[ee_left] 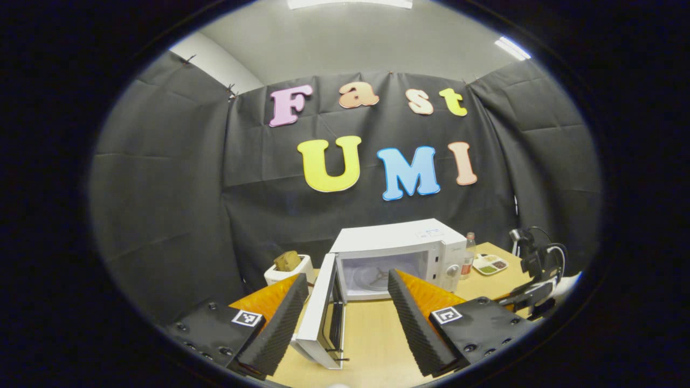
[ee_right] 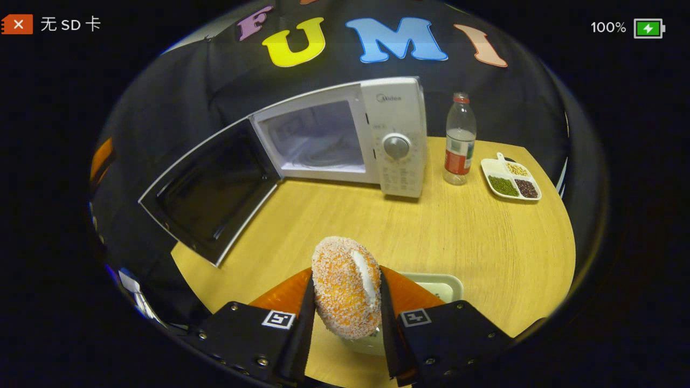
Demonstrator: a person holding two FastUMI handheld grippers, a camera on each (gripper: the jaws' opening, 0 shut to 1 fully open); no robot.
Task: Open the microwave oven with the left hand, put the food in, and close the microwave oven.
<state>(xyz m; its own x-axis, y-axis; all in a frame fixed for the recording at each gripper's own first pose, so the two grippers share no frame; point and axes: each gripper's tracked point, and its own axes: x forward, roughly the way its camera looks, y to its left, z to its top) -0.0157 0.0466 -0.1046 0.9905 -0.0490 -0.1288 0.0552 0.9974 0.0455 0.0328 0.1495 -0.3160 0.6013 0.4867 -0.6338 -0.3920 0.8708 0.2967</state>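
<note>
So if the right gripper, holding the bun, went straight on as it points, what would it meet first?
Probably the bare table just before the microwave, near its control panel; the right gripper seems angled downward, though depth is unclear.

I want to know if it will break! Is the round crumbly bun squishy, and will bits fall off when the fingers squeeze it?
Probably a bit squishy: the bun looks like soft bread with a cream seam, pinched between the right gripper fingers. Its crumb coating looks loose, so some bits may well drop. It likely weighs little, and since it is round, it might roll if set on edge.
</note>
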